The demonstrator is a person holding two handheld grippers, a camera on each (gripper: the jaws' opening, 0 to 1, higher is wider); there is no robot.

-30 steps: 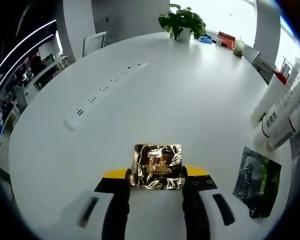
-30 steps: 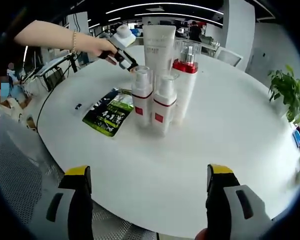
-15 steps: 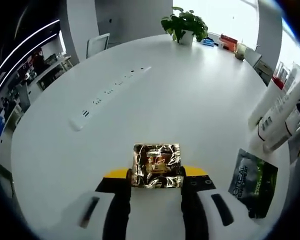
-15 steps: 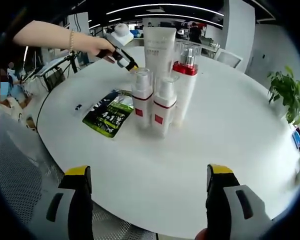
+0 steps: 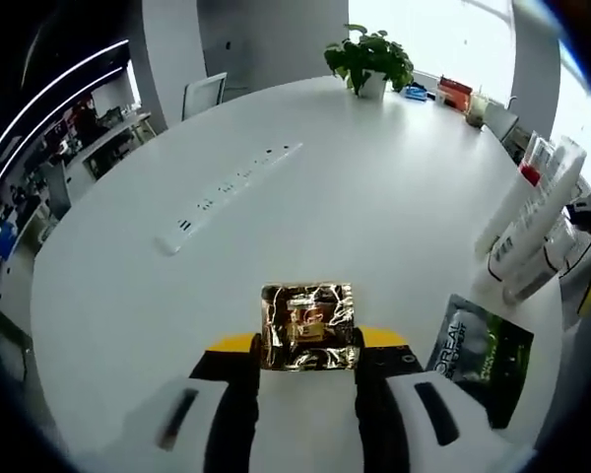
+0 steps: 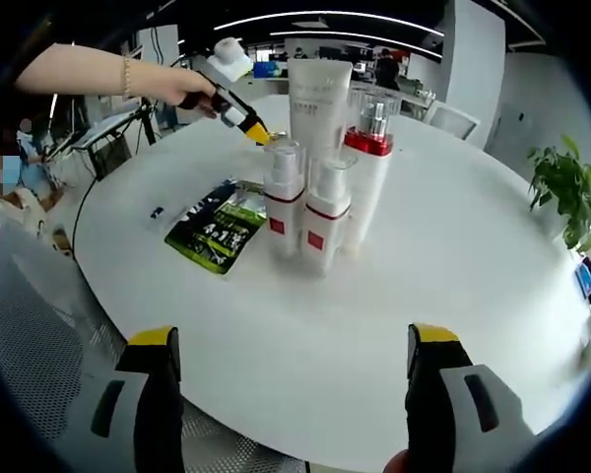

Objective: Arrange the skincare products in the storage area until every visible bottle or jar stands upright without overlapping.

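A person works at a round white table (image 6: 492,286) with a handheld gripper in each hand. In the left gripper view, the left gripper (image 5: 306,357) is closed on a small gold foil box (image 5: 306,326), its two jaws pressed against the box's sides, held just above the table's near edge. A long white power strip (image 5: 227,194) lies across the middle of the table, and a potted plant (image 5: 369,61) stands at the far edge beside a few small items too distant to make out.

In the right gripper view, the right gripper (image 6: 294,370) hangs over the table's near edge with its jaws spread wide and nothing between them. Ahead of it, toward the middle of the table, the skincare products stand upright in a tight cluster: a tall white tube (image 6: 319,104) at the back, a clear bottle with a red collar (image 6: 366,168) beside it, and two short white pump bottles (image 6: 306,207) with red bands in front. A dark green sachet (image 6: 217,226) lies flat just beside the bottles. Beyond the cluster, the person's hand (image 6: 167,82) holds the left gripper over the table's far side.
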